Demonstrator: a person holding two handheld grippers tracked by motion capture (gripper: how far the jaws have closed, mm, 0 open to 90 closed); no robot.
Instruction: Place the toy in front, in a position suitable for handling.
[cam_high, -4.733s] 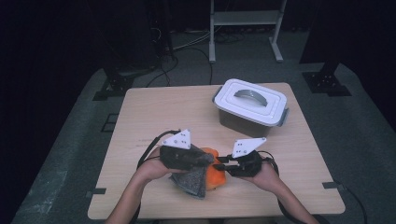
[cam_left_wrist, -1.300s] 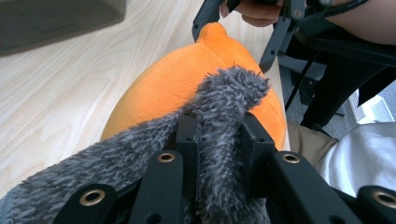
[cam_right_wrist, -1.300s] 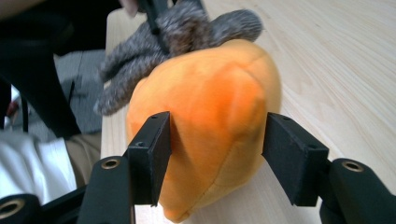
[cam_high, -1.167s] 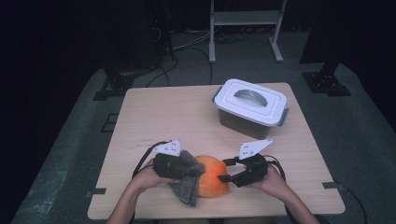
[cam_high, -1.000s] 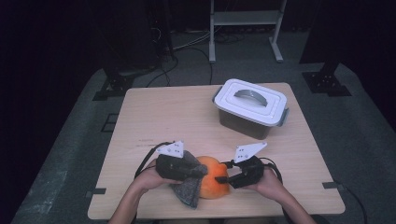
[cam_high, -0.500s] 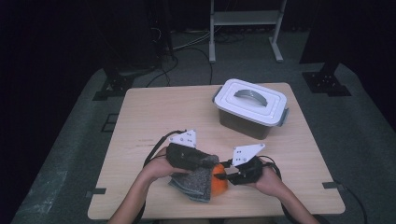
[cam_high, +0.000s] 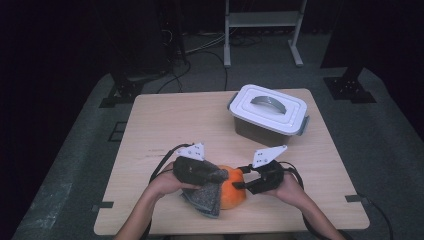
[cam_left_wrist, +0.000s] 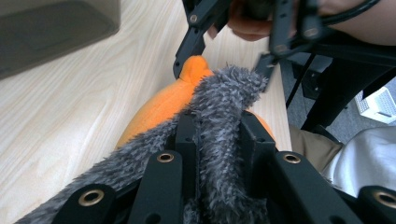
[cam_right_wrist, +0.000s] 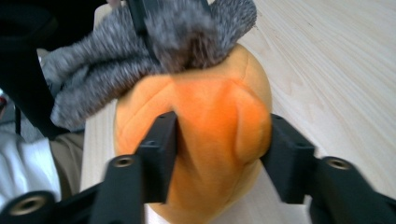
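An orange plush toy (cam_high: 234, 196) lies on the wooden table (cam_high: 175, 120) near its front edge. A grey fuzzy cloth (cam_high: 205, 199) drapes over the toy's left side. My left gripper (cam_high: 224, 175) is shut on a fold of the grey cloth (cam_left_wrist: 224, 93), which runs up between its jaws (cam_left_wrist: 217, 126) above the orange toy (cam_left_wrist: 159, 107). My right gripper (cam_high: 240, 179) comes in from the right, its jaws (cam_right_wrist: 219, 135) on either side of the orange toy (cam_right_wrist: 210, 107) and pressed against it. Those jaws have just been opening. The grey cloth (cam_right_wrist: 140, 46) hangs over the toy's top.
A white lidded box (cam_high: 268, 112) with a grey handle stands at the back right of the table. Both forearms come in over the front edge. Cables trail from both grippers across the table. The floor around is dark, with a rack at the back.
My left gripper has carried the grey cloth to the right, over the top of the orange toy, hiding more of it. My right gripper has stayed at the toy's right side.
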